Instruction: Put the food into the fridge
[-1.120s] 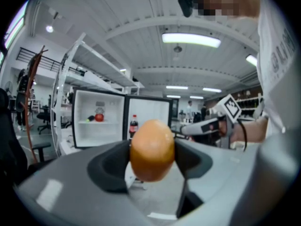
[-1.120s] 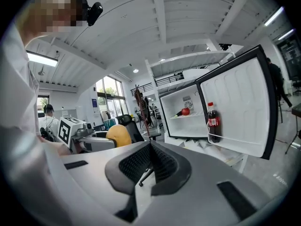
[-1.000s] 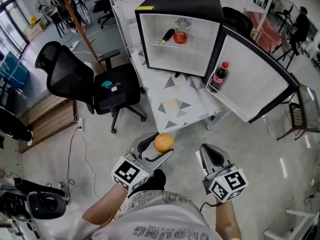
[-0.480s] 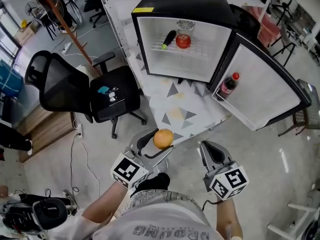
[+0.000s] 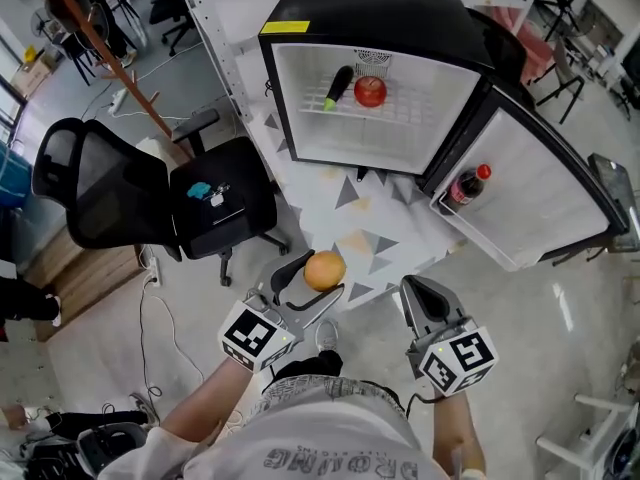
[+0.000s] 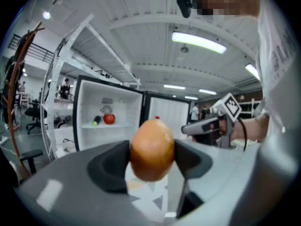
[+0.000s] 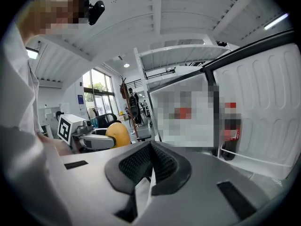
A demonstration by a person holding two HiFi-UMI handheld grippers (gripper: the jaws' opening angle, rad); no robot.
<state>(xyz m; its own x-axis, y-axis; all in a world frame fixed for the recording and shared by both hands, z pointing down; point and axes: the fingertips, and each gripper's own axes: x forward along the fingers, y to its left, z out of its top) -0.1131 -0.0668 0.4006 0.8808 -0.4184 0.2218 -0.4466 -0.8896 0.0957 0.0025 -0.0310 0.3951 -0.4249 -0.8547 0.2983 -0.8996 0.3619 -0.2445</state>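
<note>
Two hand-held grippers of smooth grey plastic, each carrying a cube of black-and-white square markers, sit low in the head view. The left gripper [image 5: 312, 284] has its jaws closed on a round orange fruit [image 5: 325, 270] with a matt, slightly dimpled skin. The fruit is pinched between two black, curved pads [image 6: 109, 166] and is held in the air in front of the table edge, well apart from the fridge. The right gripper [image 5: 421, 299] has its jaws pressed together with nothing between them, so that the ribbed black rubber faces meet.

Ahead stands a small box-shaped fridge [image 5: 380, 13] with a black top and a white plastic lining. Its white ribbed door [image 5: 545, 193] is swung wide open to the right. On the thin wire shelf inside lie a glossy round red fruit [image 5: 370, 91] and, just beside it on the left, a dark elongated vegetable with a green tip [image 5: 338, 85]. A dark cola bottle with a red cap [image 5: 468, 185] stands upright in the door rack. The fridge rests on a white table patterned with grey triangles [image 5: 372, 240]. A black office chair with a padded seat [image 5: 215, 203] stands to the left.
</note>
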